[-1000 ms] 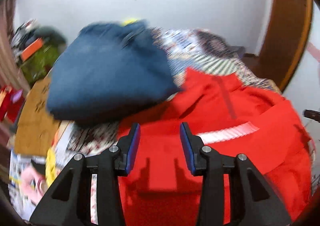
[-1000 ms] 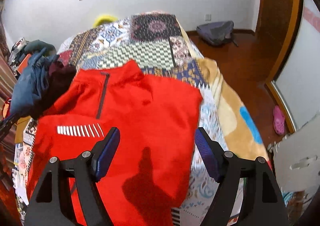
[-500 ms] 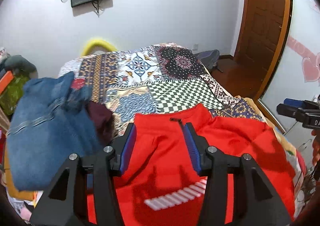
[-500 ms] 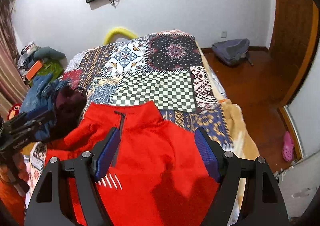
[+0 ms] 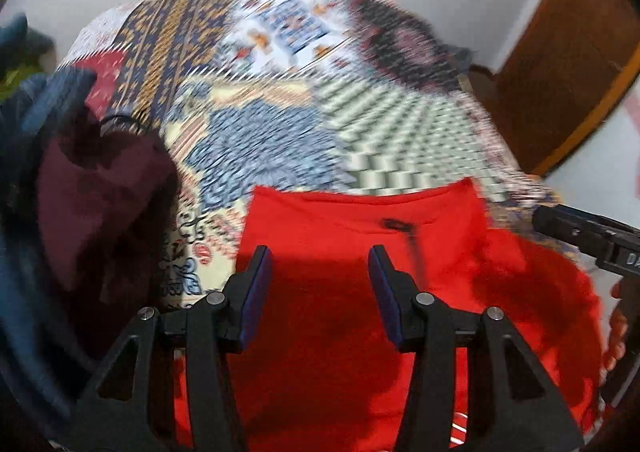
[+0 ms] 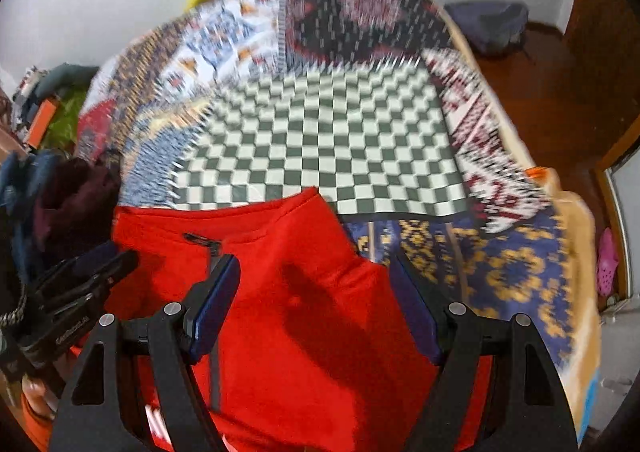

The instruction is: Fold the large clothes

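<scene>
A red zip-neck pullover [image 5: 360,316] lay spread on the patchwork bedspread [image 5: 280,100], collar toward the far wall, and both grippers hung over it pointing steeply down. The left gripper [image 5: 320,272] had its fingers spread with nothing between them; its jaws had just been opening. The right gripper [image 6: 312,284] held its fingers wider apart, also empty, above the pullover's shoulder edge. Only the left view showed the full bulk of the maroon garment [image 5: 100,204] and blue denim [image 5: 24,252] heaped beside the pullover, and a brown door [image 5: 580,44]. Only the right view showed the wooden floor [image 6: 560,92], a grey bag [image 6: 492,24] by the wall, a pink clog [image 6: 606,260], and the bedspread's green-and-white checked patch [image 6: 320,140] sharply.
</scene>
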The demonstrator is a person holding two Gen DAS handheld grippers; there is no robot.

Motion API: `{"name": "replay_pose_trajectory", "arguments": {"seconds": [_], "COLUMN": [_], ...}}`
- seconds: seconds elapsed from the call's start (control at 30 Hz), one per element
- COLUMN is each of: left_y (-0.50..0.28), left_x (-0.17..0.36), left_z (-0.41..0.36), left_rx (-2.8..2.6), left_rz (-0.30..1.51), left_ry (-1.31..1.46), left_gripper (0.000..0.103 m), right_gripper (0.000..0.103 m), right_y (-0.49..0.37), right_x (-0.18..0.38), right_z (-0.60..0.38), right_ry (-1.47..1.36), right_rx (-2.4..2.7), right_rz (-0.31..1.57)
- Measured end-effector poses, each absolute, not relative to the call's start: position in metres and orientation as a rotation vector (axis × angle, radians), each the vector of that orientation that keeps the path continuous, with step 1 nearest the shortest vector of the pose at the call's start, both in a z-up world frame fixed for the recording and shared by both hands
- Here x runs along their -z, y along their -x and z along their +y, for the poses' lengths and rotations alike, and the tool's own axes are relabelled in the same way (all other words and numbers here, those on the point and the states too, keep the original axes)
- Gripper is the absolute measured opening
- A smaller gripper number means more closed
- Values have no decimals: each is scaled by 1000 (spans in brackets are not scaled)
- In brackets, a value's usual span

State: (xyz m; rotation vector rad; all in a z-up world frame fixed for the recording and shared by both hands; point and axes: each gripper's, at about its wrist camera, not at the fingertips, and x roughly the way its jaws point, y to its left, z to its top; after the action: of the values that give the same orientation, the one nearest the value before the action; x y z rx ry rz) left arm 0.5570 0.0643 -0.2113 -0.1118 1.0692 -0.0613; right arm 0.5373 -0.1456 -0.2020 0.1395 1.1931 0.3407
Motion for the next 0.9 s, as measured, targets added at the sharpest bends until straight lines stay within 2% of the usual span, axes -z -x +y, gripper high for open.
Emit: {"name": "replay_pose_trajectory", "arguments": {"seconds": [0.17,0.23,0.27,0.3,0.33,0.37,0.4,0.43,0.6,0.9], "left_y": [-564,-564,-564,-564,-563,-564,-565,-567,-550,-467], "left_x": [234,235,236,236,237,240,243,244,221,116], "left_z": [72,68,67,68,68,70,73,76,70,54], "left_rx": [30,42,62,81,107,123,141,151,135,219], "left_rz": [1071,1064,1066,1067,1074,1089,1107,1119,1082,881], "left_ry": [157,149,156,173,205,238,279,310,284,157], "left_gripper": [49,49,48,38,29,7,0,0,0,0], "right_gripper": [72,65,57,48,32,22,19,15,13,13], "right_y": [-559,-558,-556,-553,-550,-546,-543,-538,-506,-411], "right_x": [244,253,252,250,247,243,239,232,192,105], "right_z": [-142,-142,-141,-138,-134,-131,-129,-128,-140,-147], "right_ry": [-165,-193,-186,-172,-149,-131,-116,-110,-121,-54], "right_rx": [-300,-302,-308,-329,-363,-374,-382,-390,-419,-516], "right_rz": [1274,1275,1260,1245,1241,1236,1228,1214,1124,926]}}
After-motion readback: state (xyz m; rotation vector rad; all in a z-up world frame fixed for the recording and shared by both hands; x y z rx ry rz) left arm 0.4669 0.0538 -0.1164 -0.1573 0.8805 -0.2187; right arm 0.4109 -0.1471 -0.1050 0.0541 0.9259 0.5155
